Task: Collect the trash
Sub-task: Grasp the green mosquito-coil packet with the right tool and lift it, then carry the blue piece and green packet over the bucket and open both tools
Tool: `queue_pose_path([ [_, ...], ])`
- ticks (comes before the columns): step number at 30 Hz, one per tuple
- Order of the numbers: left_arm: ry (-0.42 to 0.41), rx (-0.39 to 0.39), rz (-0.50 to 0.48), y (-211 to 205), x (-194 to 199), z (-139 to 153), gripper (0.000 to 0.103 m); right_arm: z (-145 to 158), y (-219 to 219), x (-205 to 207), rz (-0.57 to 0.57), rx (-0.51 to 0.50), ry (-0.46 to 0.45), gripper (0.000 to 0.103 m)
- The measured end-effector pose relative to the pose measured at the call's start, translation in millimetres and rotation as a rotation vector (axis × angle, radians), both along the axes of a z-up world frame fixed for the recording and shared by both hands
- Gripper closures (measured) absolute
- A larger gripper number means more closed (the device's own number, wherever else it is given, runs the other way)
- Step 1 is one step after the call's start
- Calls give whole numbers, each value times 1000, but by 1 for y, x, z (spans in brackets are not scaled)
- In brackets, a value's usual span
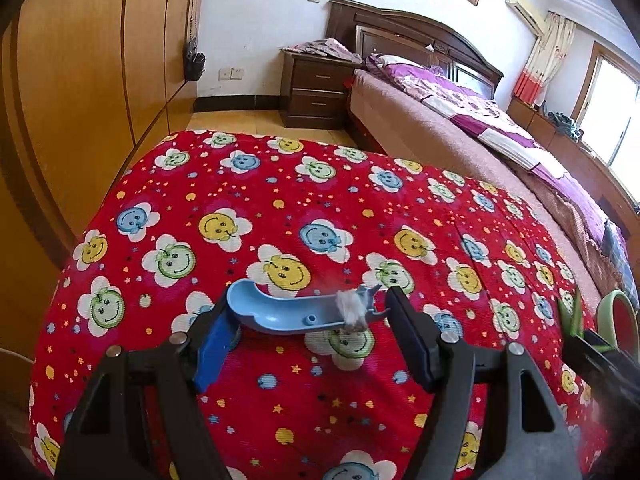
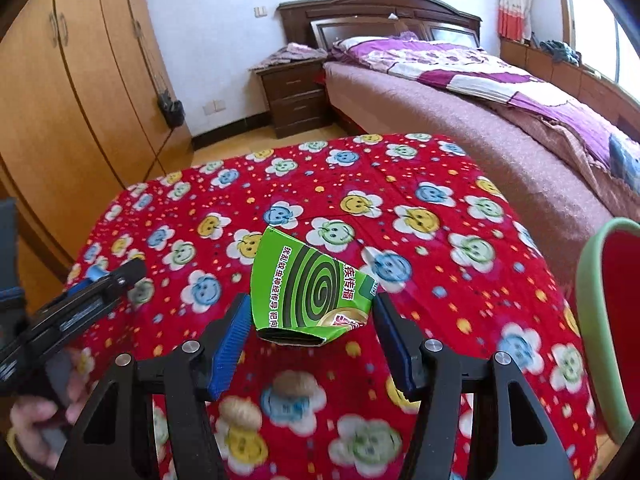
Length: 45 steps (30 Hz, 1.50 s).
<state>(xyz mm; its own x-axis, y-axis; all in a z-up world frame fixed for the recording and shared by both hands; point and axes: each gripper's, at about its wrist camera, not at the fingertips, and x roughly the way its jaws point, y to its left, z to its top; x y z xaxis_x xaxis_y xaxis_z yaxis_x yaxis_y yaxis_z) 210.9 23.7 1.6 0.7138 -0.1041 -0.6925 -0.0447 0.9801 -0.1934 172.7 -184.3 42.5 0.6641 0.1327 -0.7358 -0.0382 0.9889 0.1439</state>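
We take the red smiley cloth [image 1: 280, 200] as our landmark and work left to right.

Left of the scene: our left gripper [image 1: 312, 320] clamps a blue plastic scoop [image 1: 280, 312] across its width, raised above the near part of the cloth. A grey lint ball [image 1: 352, 308] sits on the scoop's right end, close to the lip. Risk: any tilt or jolt and the ball rolls off onto the cloth.

Centre: our right gripper [image 2: 308, 320] grasps a crumpled green mosquito-coil box [image 2: 308, 288], lifted over the middle of the cloth. The pads bite only its lower corners and the card is already buckled; we judge it could fold further and slip free.

Right: the bin [image 2: 608, 320], green-rimmed with a red inside, stands at the cloth's right edge. Its mouth looks narrow for the box, so a careless drop could catch the rim.
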Motion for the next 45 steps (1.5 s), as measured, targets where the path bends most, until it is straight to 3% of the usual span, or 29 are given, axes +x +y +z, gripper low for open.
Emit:
queue_pose_path([
  [12,-45,11,-63,-14,-10,11,30,26,-32,-66,-41,55,-64,40],
  [22,-93,19,-117,-34,-33,41,30,31,-68,-102,-106,88,-80,40],
  [45,-79,-34,-331,-139,-110,78,30,36,-180,-182,-302,137,-138,40],
])
